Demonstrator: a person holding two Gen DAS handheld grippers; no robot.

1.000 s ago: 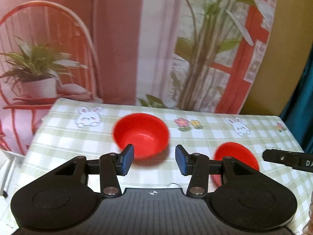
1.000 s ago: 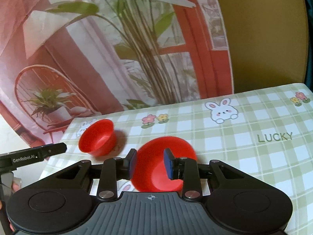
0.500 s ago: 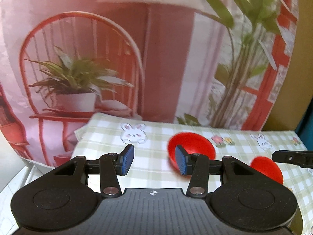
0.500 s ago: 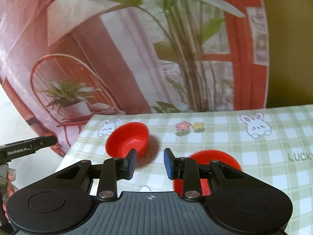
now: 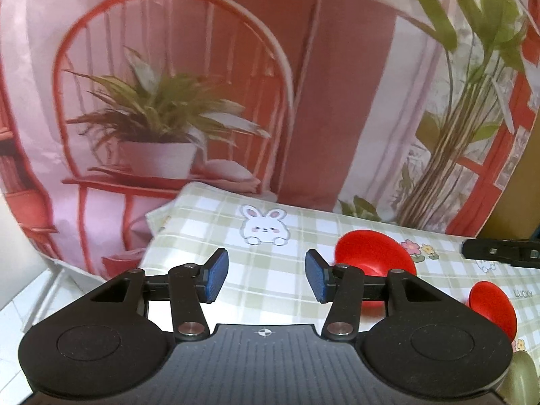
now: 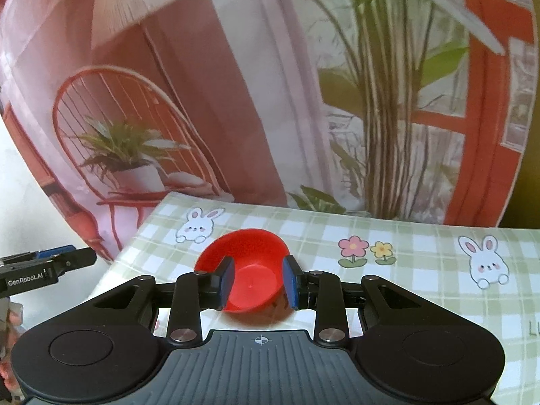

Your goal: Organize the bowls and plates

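Observation:
A red bowl (image 6: 248,270) stands on the checked tablecloth (image 6: 388,290) near the table's left end. My right gripper (image 6: 258,281) is open, with the bowl showing between its blue pads; whether they touch it I cannot tell. In the left wrist view the same bowl (image 5: 371,253) lies right of my open, empty left gripper (image 5: 266,276), partly behind the right finger. A red plate (image 5: 492,307) lies further right, partly hidden by the gripper body.
The table's left edge (image 5: 162,233) drops to a white floor. A printed backdrop with a chair and plants hangs right behind the table. The other gripper shows at the left edge of the right wrist view (image 6: 40,266) and right edge of the left wrist view (image 5: 503,253).
Both grippers swung left. The right gripper went from the plate to the bowl, which now sits between its fingers. The left gripper moved off the bowl toward the table's left end.

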